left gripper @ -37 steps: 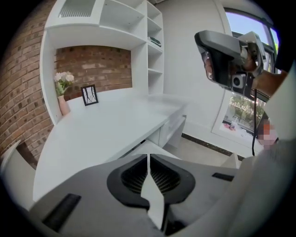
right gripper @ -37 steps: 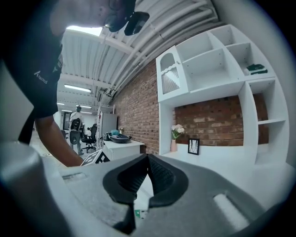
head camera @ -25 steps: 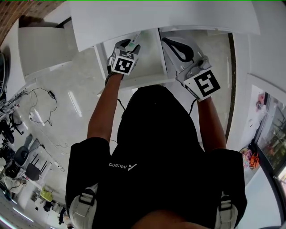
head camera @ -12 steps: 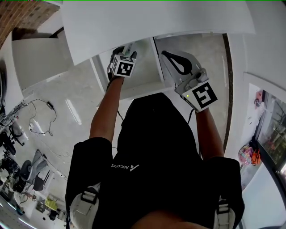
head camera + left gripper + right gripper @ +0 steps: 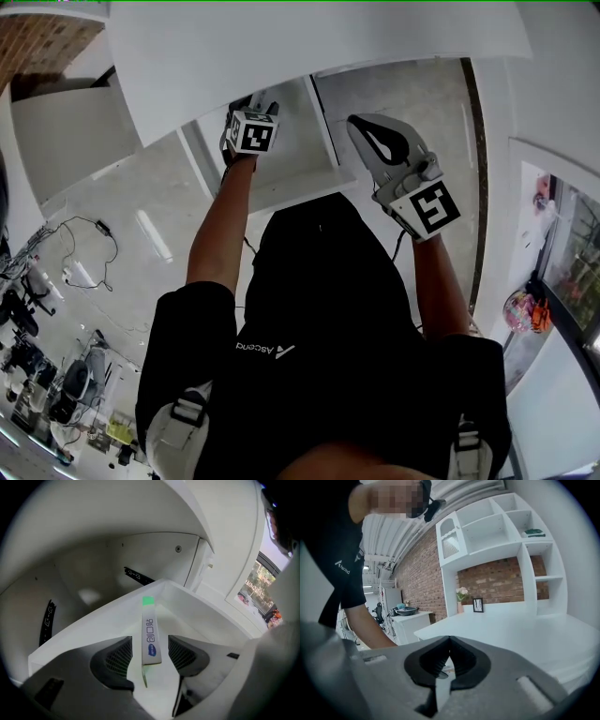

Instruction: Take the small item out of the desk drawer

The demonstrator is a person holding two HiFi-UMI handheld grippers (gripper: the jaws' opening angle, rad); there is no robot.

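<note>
The small item (image 5: pixel 149 620) is a flat white strip with a green end and blue print. It lies on the floor of the open white drawer (image 5: pixel 93 620). My left gripper (image 5: pixel 150 643) is down in the drawer, and its jaws have just been opening. They stand one on each side of the strip and the pads are clear of it. In the head view the left gripper (image 5: pixel 255 117) reaches into the drawer (image 5: pixel 300 183) under the desk top (image 5: pixel 309 37), and the item is hidden. My right gripper (image 5: pixel 362 127) (image 5: pixel 449 644) is shut and empty, to the right of the drawer.
A metal slide rail (image 5: pixel 138 576) runs along the cavity behind the drawer. The right gripper view looks across the white desk top (image 5: pixel 511 634) to a shelf unit (image 5: pixel 501 536) and a brick wall. Cables (image 5: pixel 89 225) lie on the floor at left.
My left gripper has gone lower and further in under the desk top. The right gripper has shifted slightly and still sits beside the drawer.
</note>
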